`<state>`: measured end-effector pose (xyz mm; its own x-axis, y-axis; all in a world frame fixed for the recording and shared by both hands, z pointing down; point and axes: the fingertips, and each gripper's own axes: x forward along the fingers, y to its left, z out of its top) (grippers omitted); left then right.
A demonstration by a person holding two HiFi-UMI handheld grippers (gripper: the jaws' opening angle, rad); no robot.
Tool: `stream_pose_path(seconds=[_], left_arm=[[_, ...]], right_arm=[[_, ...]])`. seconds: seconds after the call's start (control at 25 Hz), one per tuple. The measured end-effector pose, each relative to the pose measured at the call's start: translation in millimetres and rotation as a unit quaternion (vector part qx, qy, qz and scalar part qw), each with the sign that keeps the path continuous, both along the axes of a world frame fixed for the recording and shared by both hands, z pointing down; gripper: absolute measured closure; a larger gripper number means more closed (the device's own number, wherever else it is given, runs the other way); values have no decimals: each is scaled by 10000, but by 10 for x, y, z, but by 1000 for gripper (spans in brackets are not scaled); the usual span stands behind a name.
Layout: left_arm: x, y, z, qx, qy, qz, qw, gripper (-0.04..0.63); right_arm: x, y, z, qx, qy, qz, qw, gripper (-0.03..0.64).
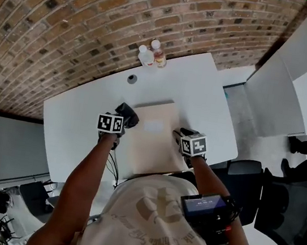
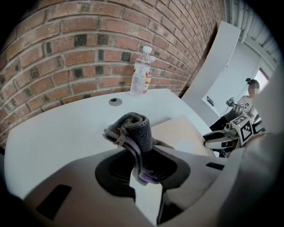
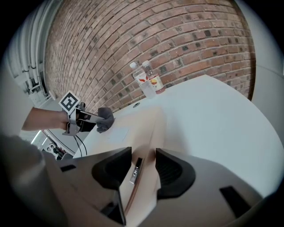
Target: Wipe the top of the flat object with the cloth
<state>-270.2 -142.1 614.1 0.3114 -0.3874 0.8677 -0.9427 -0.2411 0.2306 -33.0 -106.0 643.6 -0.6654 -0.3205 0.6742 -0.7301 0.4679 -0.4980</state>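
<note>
The right gripper (image 3: pixel 143 154) sits at the near right edge of the flat object (image 1: pixel 152 141). Its jaws stand wide and clamp that edge, which fills the gap between them. A small label on the object's side shows between the pads. Across the object, the left gripper (image 2: pixel 143 156) has its jaws closed on the cloth (image 2: pixel 135 127), a grey bundle with a purple hem that bulges up above the jaws. In the head view the cloth hangs at the object's far left corner, and whether it touches the top surface cannot be told.

The flat object is a pale beige slab lying in the middle of the white table (image 1: pixel 79 125), directly in front of the person, with a faint lighter rectangle on its top. Beyond it, a small round grommet (image 1: pixel 132 79) is set into the tabletop. Two clear bottles (image 1: pixel 152 55) stand upright, side by side, at the table's far edge. Behind them rises a brick wall (image 1: pixel 72 15).
</note>
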Motion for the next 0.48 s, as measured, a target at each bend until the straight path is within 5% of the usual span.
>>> stream_pose_path(seconds=[0.2,0.48], left_arm=[[-142,52,-75,-22,-156,-175,9997,489],[488,-51,-377,286,680,232,9970,491]], right_arm=[[4,1,54,-7,4,71,10000,434],[21,-10,17,48,-37,109,9999,435]])
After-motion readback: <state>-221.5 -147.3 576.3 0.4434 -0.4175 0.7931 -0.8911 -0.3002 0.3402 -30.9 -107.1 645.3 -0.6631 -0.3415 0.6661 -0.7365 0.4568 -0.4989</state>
